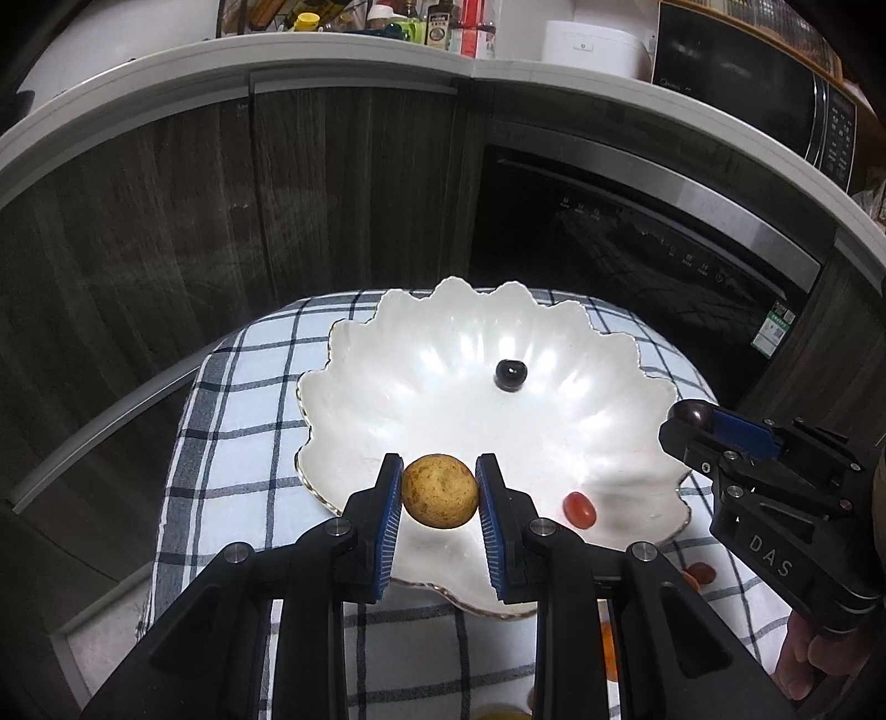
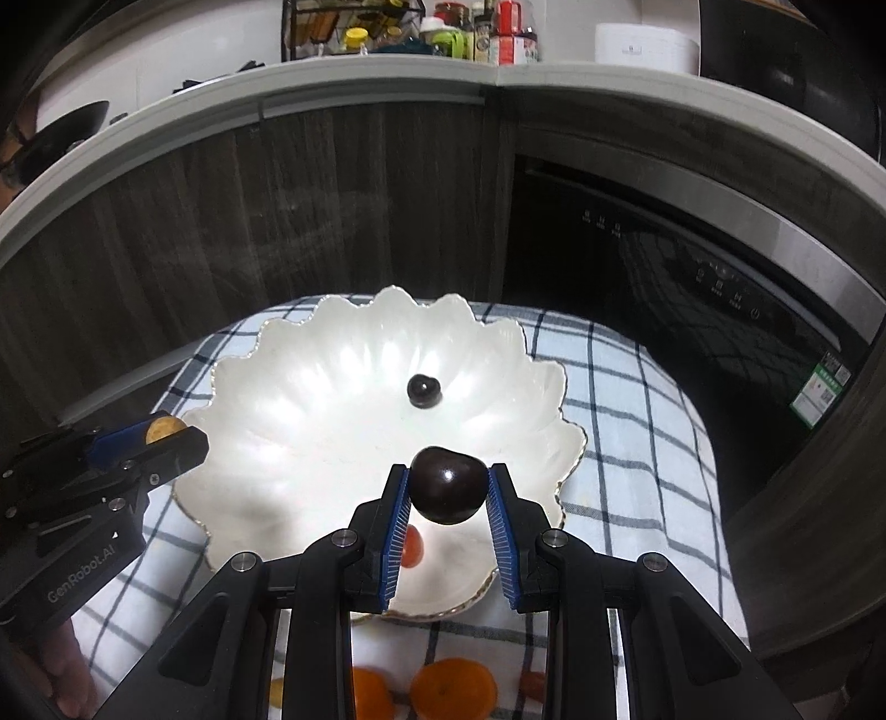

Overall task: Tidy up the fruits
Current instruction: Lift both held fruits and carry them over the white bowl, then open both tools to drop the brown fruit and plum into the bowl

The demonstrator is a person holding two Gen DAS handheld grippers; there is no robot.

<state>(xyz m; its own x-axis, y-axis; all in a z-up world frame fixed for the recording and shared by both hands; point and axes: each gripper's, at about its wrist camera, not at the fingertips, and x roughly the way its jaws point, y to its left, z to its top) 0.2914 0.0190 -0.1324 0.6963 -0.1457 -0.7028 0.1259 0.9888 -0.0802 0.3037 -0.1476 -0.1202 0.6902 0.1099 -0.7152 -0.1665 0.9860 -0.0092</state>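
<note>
A white scalloped dish sits on a checked cloth. A dark cherry lies in its middle and a red cherry tomato lies near its front. My left gripper is shut on a tan round fruit over the dish's near left rim; it also shows in the right wrist view. My right gripper is shut on a dark cherry over the dish's near edge; it shows at the right of the left wrist view.
Orange fruits and small red fruits lie on the checked cloth in front of the dish. Behind stand dark cabinet doors, a built-in black appliance and a counter with bottles.
</note>
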